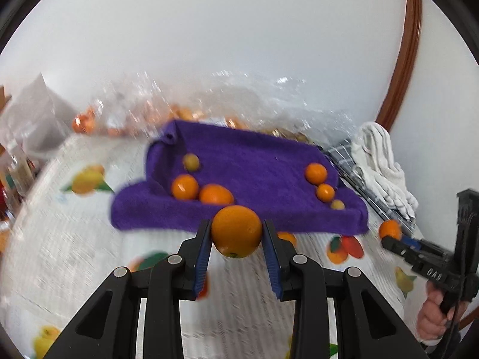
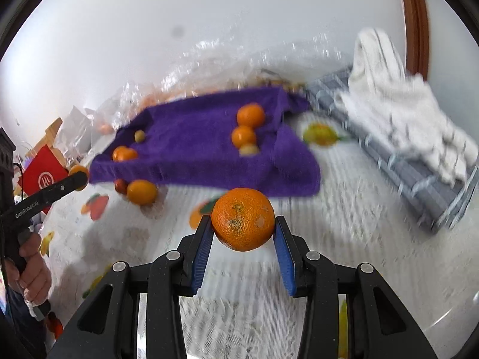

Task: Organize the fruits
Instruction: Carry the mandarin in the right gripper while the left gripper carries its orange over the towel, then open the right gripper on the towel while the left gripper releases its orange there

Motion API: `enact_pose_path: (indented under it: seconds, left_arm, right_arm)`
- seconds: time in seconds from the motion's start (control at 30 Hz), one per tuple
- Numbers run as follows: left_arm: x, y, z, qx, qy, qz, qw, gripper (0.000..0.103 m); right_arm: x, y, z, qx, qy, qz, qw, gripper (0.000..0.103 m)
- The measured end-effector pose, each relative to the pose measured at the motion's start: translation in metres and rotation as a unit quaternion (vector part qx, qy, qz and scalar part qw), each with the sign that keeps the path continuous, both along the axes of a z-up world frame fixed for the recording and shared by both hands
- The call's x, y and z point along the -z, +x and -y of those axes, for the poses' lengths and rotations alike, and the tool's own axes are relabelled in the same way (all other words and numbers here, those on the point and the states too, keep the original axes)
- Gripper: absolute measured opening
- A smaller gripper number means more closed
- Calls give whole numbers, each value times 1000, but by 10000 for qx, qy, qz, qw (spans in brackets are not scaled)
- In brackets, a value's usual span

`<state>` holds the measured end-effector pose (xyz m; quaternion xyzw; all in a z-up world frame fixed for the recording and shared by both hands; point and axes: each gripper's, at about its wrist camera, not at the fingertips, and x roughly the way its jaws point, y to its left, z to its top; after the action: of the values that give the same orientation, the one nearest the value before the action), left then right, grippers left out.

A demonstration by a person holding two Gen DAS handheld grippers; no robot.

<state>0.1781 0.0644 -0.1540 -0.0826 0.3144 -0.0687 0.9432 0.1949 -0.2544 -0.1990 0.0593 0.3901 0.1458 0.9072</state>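
My left gripper is shut on a smooth orange, held above the fruit-print tablecloth just before the purple towel. On the towel lie two oranges and a small greenish fruit at the left, and a second cluster of three at the right. In the right wrist view my right gripper is shut on a dimpled mandarin, in front of the towel. Each view shows the other gripper at its edge, closed on its fruit.
A loose orange and a small red fruit lie on the tablecloth by the towel's near edge. Clear plastic bags with more fruit stand behind the towel. A white cloth on a grey checked cloth lies at the right, a red box at the left.
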Motion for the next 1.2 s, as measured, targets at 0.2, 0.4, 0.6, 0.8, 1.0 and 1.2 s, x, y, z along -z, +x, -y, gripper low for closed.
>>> enact_pose_path:
  seconds: [0.2, 0.4, 0.6, 0.8, 1.0, 1.2]
  left_arm:
    - [-39, 27, -25, -323, 184, 24, 9993, 32]
    - [-59, 68, -41, -610, 151, 33, 9980, 32]
    - [-43, 113, -37, -624, -67, -248, 9977, 32]
    - [-15, 144, -31, -514, -41, -509, 9974, 32]
    - [2, 156, -23, -473, 64, -807, 9956, 32]
    - [8, 160, -6, -228, 296, -1239, 9916, 32]
  right_arm:
    - [-34, 44, -15, -82, -78, 220, 9997, 41]
    - [-50, 102, -26, -45, -14, 260, 9997, 41]
    - [-46, 143, -43, -208, 65, 172, 9996, 41]
    - [-15, 165, -69, -498, -114, -75, 9987, 41]
    - [17, 174, -87, -752, -315, -525, 9953, 41]
    - [32, 176, -98, -874, -607, -674, 9920, 41]
